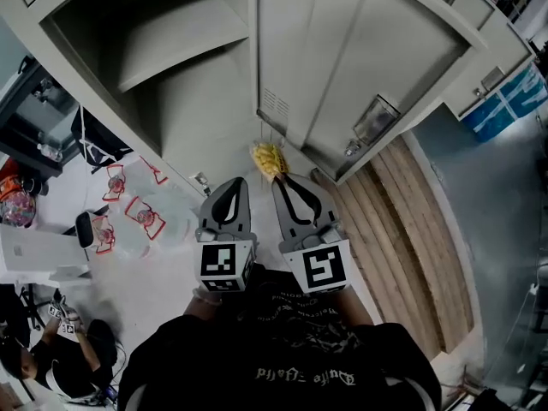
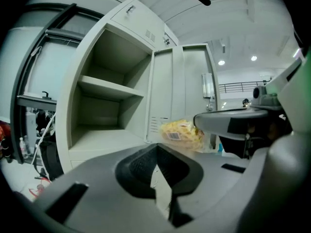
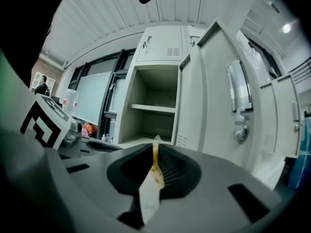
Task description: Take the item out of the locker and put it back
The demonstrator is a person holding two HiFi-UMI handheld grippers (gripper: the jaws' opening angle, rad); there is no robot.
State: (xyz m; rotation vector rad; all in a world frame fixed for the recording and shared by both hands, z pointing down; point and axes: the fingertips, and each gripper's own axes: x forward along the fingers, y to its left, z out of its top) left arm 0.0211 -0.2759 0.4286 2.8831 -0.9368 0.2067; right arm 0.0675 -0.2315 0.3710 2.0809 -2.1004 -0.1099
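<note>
In the head view, the person's dark printed shirt (image 1: 282, 358) fills the bottom edge. Just above it sit the two marker cubes of the grippers. The left gripper (image 1: 233, 187) and the right gripper (image 1: 284, 182) point side by side toward the open locker (image 1: 214, 110). A clear bag of yellow snacks (image 1: 268, 161) hangs at the tip of the right gripper. It is outside the locker, in front of the lower edge of the swung-open door (image 1: 377, 67). The locker's shelf (image 1: 180, 37) and the compartment below it are bare. A strip of wooden flooring (image 1: 419, 229) runs along on the right.

In the left gripper view, the left gripper's jaws (image 2: 155, 149) are closed against each other with nothing between their pads. Past them, the bag (image 2: 180, 130) shows its barcode label. It is held in the air by the right gripper (image 2: 204, 123), which reaches in from the right. The bag is level with the locker's lower compartment and just beside the door's hinge edge, not inside.

In the right gripper view, the right gripper's jaws (image 3: 155, 152) are pressed together on the bag's thin edge (image 3: 155, 166). That edge stands up between the pads as a narrow yellowish strip. Ahead, the locker (image 3: 153, 109) stands open, its door (image 3: 214, 96) carrying a metal handle (image 3: 238, 106). The left gripper (image 3: 99, 147) lies just beside, at the left.
</note>
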